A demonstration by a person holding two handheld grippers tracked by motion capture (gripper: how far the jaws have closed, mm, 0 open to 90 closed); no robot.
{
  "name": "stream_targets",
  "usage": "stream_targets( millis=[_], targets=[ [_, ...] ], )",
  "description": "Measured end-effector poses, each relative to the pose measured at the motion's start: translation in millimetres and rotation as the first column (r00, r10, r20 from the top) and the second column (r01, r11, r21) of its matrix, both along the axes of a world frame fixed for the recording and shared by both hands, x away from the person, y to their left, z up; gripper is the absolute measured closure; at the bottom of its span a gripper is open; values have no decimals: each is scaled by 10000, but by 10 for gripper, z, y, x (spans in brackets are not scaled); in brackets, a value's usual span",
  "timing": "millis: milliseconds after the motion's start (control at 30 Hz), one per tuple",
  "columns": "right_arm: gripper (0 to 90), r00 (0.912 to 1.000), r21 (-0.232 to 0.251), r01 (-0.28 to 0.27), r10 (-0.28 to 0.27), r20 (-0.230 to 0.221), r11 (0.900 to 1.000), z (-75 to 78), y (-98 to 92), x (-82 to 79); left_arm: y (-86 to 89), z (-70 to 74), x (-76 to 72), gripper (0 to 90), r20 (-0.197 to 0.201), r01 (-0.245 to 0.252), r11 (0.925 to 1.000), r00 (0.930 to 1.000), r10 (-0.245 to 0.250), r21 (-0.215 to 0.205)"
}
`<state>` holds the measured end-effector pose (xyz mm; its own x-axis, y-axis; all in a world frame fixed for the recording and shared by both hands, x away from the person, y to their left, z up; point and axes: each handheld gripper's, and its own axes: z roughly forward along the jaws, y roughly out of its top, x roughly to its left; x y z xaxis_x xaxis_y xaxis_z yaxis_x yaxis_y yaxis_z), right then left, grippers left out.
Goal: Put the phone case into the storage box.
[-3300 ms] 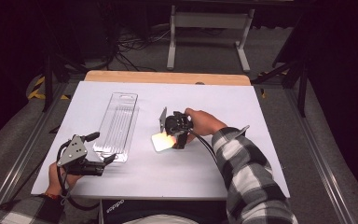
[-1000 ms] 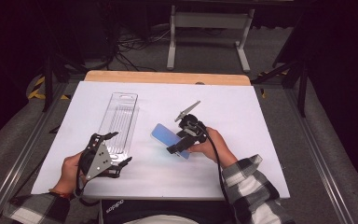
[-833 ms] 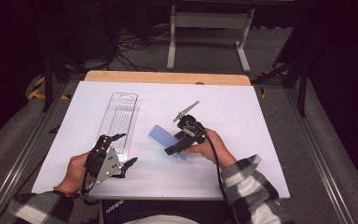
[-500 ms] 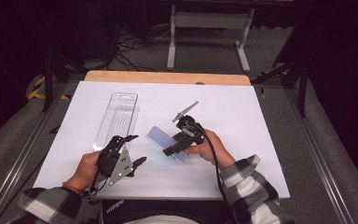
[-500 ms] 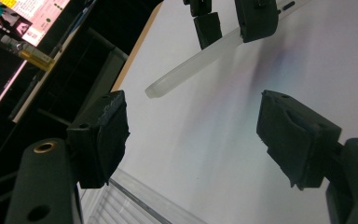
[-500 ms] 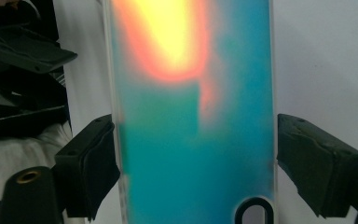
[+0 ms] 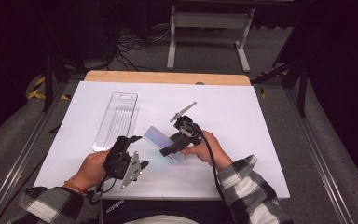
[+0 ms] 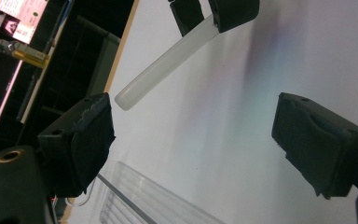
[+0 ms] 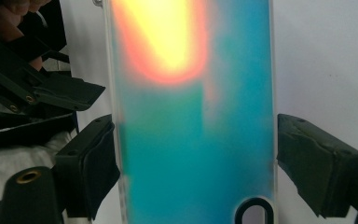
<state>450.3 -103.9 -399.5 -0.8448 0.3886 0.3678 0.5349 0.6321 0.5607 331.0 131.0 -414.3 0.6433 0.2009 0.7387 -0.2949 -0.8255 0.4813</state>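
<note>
On the white table top point(image 7: 242, 121), the nearest other thing is a long clear plastic blister tray point(image 7: 116, 120), ribbed lengthwise, lying flat at the far left with its hanging-hole end away from the person; nothing can be seen lying in its grooves. It lies just beyond the left gripper point(image 7: 129, 140) and well left of the right gripper point(image 7: 168, 150). A strip of bare wood point(image 7: 168, 77) edges the far side of the table, and beyond it stands a grey metal frame point(image 7: 208, 21) on the floor.

The iridescent translucent phone case point(image 7: 162, 142) (blue-green, with an orange-yellow sheen in the right gripper view) sits between the right gripper's black pads, which clamp its two long edges near the end with the oval cut-out point(image 9: 254, 211). The case is lifted off the table, its long axis running from the gripper toward the far left, its free end aimed at the tray and tilted a little upward. In the left gripper view, its rounded free corner point(image 8: 129, 99) hangs beyond the left pads.

The left gripper's jaws have just been widening and stand apart with only table between them, pointed toward the case but not touching it.
</note>
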Motion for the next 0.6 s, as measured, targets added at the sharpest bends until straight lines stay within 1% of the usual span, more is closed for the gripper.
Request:
stream_targets(
  millis=[67, 100, 133, 167, 200, 233, 267, 300, 333, 367, 400, 433, 467, 500, 533, 567, 600],
  targets=[
    [167, 10000, -27, -24, 24, -47, 10000, -8, 11, -2, -34, -16, -4, 132, 340, -35, 9999, 9994, 30, 166],
    [167, 10000, 36, 17, -17, -68, 10000, -10, 13, -1, -47, -11, -10, 140, 466, -41, 9995, 9989, 27, 304],
    [167, 10000, 46, 20, -20, -78, 10000, -11, 17, 0, -63, -15, -11, 174, 676, 20, 9995, 9977, -40, 301],
    [168, 10000, 53, 38, -37, -77, 10000, -11, 21, -1, -63, -15, -11, 217, 676, 20, 9995, 9977, -40, 301],
    [167, 9999, 34, 99, -98, -68, 9999, -12, 23, 0, -90, -37, -20, 241, 1004, 46, 9991, 9949, -88, 420],
    [167, 9998, 34, 171, -171, -56, 9998, -14, 23, 1, -102, -53, -35, 266, 1417, -34, 9980, 9899, -56, 630],
    [167, 9997, 123, 223, -221, -100, 9997, -21, 18, 9, -111, -66, -34, 290, 1563, 21, 9979, 9876, -122, 652],
    [168, 9995, 173, 278, -275, -166, 9995, -24, 16, 13, -119, -76, -43, 295, 1780, -62, 9976, 9840, -62, 693],
    [167, 9993, 244, 339, -335, -187, 9991, -31, 8, 23, -120, -78, -51, 307, 1920, -5, 9973, 9813, -138, 739],
    [168, 9983, 363, 524, -514, -280, 9980, -38, 1, 34, -126, -82, -54, 334, 2107, 101, 9971, 9772, -259, 756],
    [167, 9977, 481, 605, -588, -352, 9970, -46, -9, 48, -131, -98, -70, 338, 2223, -25, 9972, 9749, -143, 749],
    [167, 9968, 592, 699, -675, -423, 9958, -54, -17, 60, -136, -105, -79, 341, 2348, 57, 9970, 9718, -235, 766],
    [168, 9957, 659, 841, -812, -452, 9943, -59, -25, 71, -136, -118, -88, 361, 2293, 86, 9973, 9730, -251, 727],
    [168, 9942, 746, 980, -943, -520, 9924, -64, -33, 82, -144, -124, -93, 376, 2398, 159, 9963, 9701, -358, 844],
    [167, 9930, 872, 1081, -1034, -569, 9903, -70, -42, 94, -150, -143, -105, 377, 2549, 261, 9955, 9658, -487, 912],
    [167, 9930, 872, 1081, -1034, -569, 9903, -70, -42, 94, -150, -143, -105, 398, 2549, 261, 9955, 9658, -487, 912],
    [168, 9905, 1000, 1268, -1206, -661, 9869, -78, -48, 104, -159, -147, -107, 398, 2537, 321, 9945, 9656, -566, 998]
  ],
)
